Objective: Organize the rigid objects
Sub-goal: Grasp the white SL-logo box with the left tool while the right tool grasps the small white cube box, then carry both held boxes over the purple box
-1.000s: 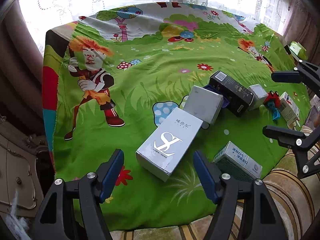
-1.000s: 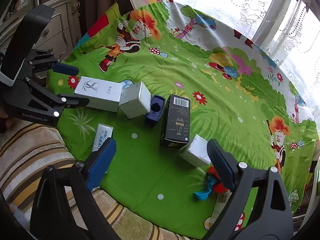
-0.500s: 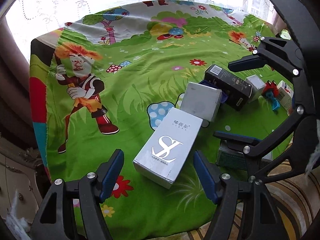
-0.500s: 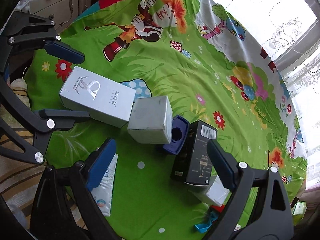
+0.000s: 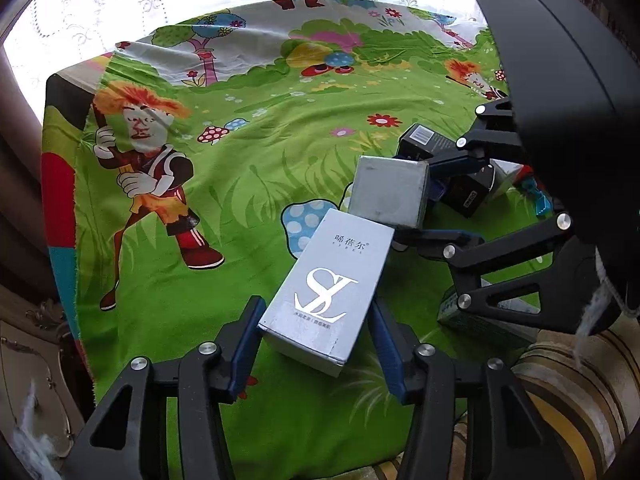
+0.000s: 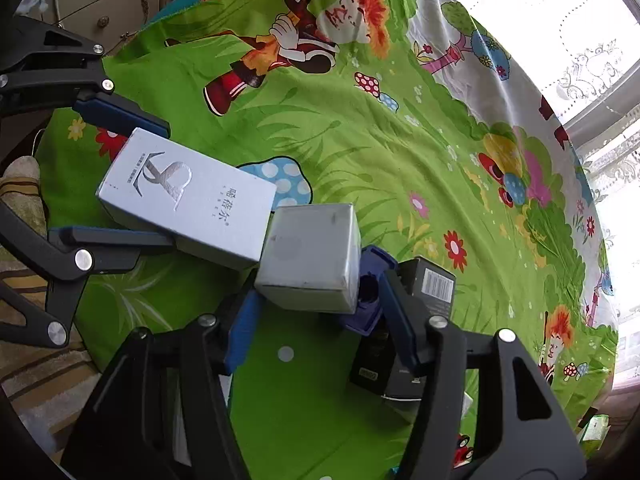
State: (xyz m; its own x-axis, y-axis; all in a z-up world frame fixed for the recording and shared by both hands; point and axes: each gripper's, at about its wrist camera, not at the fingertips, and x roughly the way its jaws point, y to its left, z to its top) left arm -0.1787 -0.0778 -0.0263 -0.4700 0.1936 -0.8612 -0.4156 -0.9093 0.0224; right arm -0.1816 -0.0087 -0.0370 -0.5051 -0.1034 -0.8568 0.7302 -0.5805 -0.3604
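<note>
A long silver box (image 5: 332, 288) (image 6: 188, 196) with a large logo lies on the green cartoon cloth (image 5: 248, 208). My left gripper (image 5: 316, 340) (image 6: 120, 176) straddles its near end. Its jaws are closing and both blue pads touch the box's long sides. A square silver box (image 6: 312, 256) (image 5: 386, 192) leans against the long box's far end. My right gripper (image 6: 320, 320) (image 5: 432, 200) is closing around it, one finger at each side. A dark blue case (image 6: 366, 300) sits squeezed between that box and the right-hand finger.
A black box with a barcode (image 6: 428, 284) (image 5: 420, 138) lies just beyond the blue case. A green-and-white carton (image 5: 472, 320) rests under the right gripper's frame. A red and blue toy (image 5: 536, 196) lies further right. Striped upholstery (image 5: 560, 400) borders the cloth; a dresser (image 6: 100, 4) stands behind.
Both pairs of jaws have narrowed, the left onto the long silver box, the right onto the square one. The right gripper came down and in toward the left gripper.
</note>
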